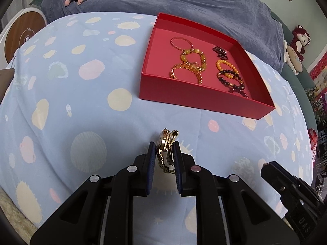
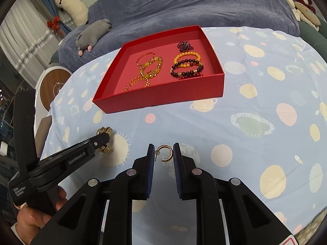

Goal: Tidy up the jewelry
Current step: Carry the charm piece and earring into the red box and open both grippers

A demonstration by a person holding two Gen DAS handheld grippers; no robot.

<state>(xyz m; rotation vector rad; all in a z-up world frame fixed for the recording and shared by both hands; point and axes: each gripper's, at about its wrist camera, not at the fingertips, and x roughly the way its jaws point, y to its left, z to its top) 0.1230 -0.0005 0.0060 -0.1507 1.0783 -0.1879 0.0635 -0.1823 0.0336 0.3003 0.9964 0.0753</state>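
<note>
Nearest, the left gripper point(image 1: 164, 153) is clamping a gold link watch point(image 1: 166, 149) narrowly between its blue pads just above the spotted blue cloth point(image 1: 81, 102), while the right gripper point(image 2: 163, 153) is pinching a small gold hoop earring point(image 2: 165, 153). Only the right wrist view is showing that earring and a hand point(image 2: 34, 216) gripping the left tool. Farther off, the red box point(image 1: 196, 100) is holding beaded bracelets point(image 1: 190, 61).

Gold watch point(image 1: 166, 143): polished metal links, glossy. Hoop earring point(image 2: 165, 153): thin shiny gold metal. Red box point(image 1: 196, 98): matt card, smooth walls. Beaded bracelets point(image 2: 187, 67): glossy beads, dark and amber. Tablecloth point(image 1: 81, 102): soft matt printed cloth, lightly creased. Gripper pads point(image 2: 151, 163): ribbed blue rubber; gripper bodies matt black plastic.
</note>
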